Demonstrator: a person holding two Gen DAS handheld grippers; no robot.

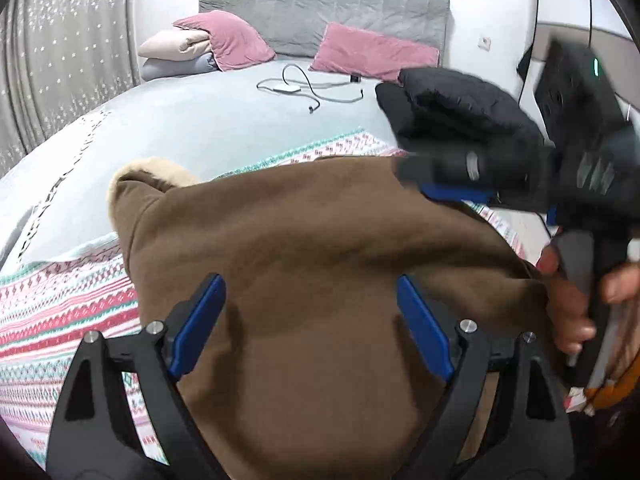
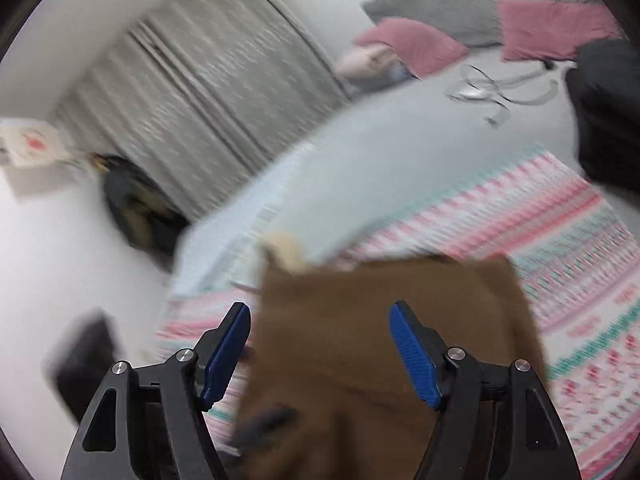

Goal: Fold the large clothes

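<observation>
Folded brown fleece garment (image 1: 320, 264) lying on the near, pink-patterned blanket (image 1: 60, 312) of the bed, left gripper (image 1: 310, 324) and right gripper (image 2: 320, 352) both spread and empty above it; smooth creases before regripping.

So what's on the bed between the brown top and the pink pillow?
In the left wrist view: patterned blanket, then grey sheet with a white charger and cable, between brown top and pink pillow.

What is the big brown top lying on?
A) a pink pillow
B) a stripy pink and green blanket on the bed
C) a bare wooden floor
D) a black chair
B: the brown top is spread over the pink and green patterned blanket, which lies on the bed; the pink pillows sit far off by the headboard.
</observation>
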